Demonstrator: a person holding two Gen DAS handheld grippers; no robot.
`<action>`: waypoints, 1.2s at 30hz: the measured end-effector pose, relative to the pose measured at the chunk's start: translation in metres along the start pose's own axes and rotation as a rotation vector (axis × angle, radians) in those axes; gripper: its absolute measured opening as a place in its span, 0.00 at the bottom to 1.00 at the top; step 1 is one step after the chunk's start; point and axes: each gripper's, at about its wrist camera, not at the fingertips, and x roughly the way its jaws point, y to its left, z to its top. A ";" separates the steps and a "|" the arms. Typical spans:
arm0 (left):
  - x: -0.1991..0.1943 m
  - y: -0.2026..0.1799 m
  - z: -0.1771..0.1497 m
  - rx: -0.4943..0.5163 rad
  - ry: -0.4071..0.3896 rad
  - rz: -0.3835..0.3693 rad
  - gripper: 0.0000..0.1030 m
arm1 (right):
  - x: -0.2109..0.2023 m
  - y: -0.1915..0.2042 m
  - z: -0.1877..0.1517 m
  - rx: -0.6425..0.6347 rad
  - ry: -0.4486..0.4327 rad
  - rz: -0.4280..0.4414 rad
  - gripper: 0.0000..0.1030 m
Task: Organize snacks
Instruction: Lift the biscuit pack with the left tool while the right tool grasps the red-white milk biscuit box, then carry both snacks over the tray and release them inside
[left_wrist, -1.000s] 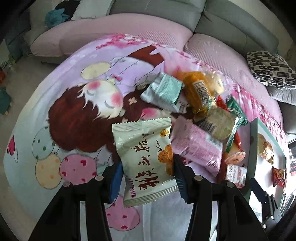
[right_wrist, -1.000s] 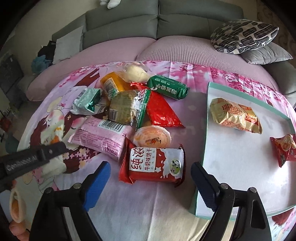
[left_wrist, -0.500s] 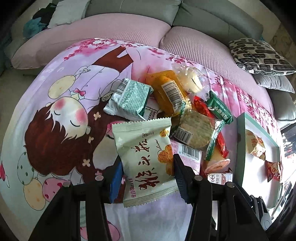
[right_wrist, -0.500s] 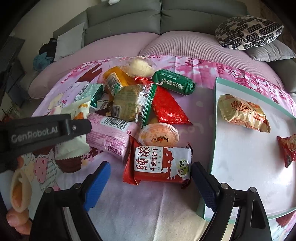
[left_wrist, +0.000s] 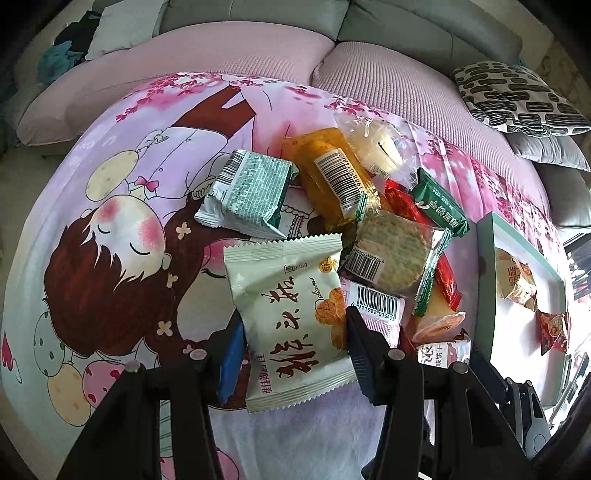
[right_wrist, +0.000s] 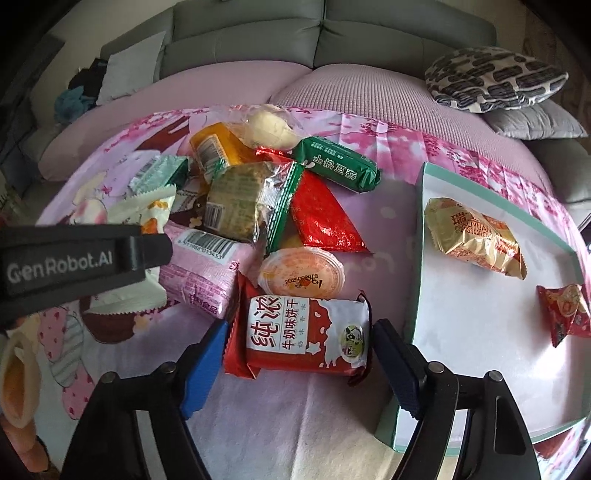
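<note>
Cartoon-print cloth (left_wrist: 110, 229) over sofa-side surface. Left gripper (left_wrist: 295, 347) clamps pale green snack packet (left_wrist: 288, 314), lifted beside pile. Right gripper (right_wrist: 299, 354) spread wide, straddling red biscuit pack (right_wrist: 306, 336) near tray (right_wrist: 417, 258).

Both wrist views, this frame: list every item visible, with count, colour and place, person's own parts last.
cream snack packet: 1, pale cream, clamped in left gripper
red-and-white biscuit packet: 1, between right gripper's open fingers, on the cloth
pink packet: 1, left of the biscuit packet
jelly cup: 1, orange, behind the biscuit packet
other pile packets: 6, mint, orange, clear, green, red, green-edged cracker, mid cloth
tray: 1, white with teal rim, right side
gold packet: 1, in tray
small red packet: 1, in tray
cartoon cloth: 1, pink
patterned cushion: 1, black-and-white, on sofa
left gripper: shut
right gripper: open
</note>
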 end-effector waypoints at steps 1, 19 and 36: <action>0.000 0.000 0.000 -0.001 0.001 -0.001 0.52 | 0.001 0.000 0.000 -0.002 -0.001 -0.005 0.74; -0.005 0.002 0.000 -0.005 -0.005 -0.022 0.52 | -0.015 -0.017 -0.002 0.101 -0.025 0.049 0.63; -0.025 -0.026 -0.005 0.079 -0.084 -0.053 0.52 | -0.063 -0.070 -0.007 0.289 -0.119 0.071 0.63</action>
